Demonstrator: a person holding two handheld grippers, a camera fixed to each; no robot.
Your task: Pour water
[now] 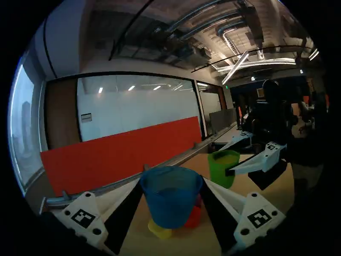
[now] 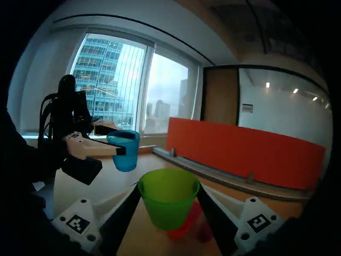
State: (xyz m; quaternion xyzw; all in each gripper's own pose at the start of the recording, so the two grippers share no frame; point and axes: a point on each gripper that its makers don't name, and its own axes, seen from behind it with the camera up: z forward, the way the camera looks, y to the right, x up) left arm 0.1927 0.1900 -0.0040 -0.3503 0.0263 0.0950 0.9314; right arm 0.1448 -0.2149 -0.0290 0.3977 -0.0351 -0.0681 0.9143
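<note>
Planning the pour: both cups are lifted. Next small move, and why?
Probably bring the blue cup over the rim of the green cup before tilting: both are upright in the jaws and apart, so tilting now would likely spill.

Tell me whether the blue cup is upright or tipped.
Upright: the blue cup sits level-rimmed between the left tool's fingers, not tilted toward the green cup.
</note>
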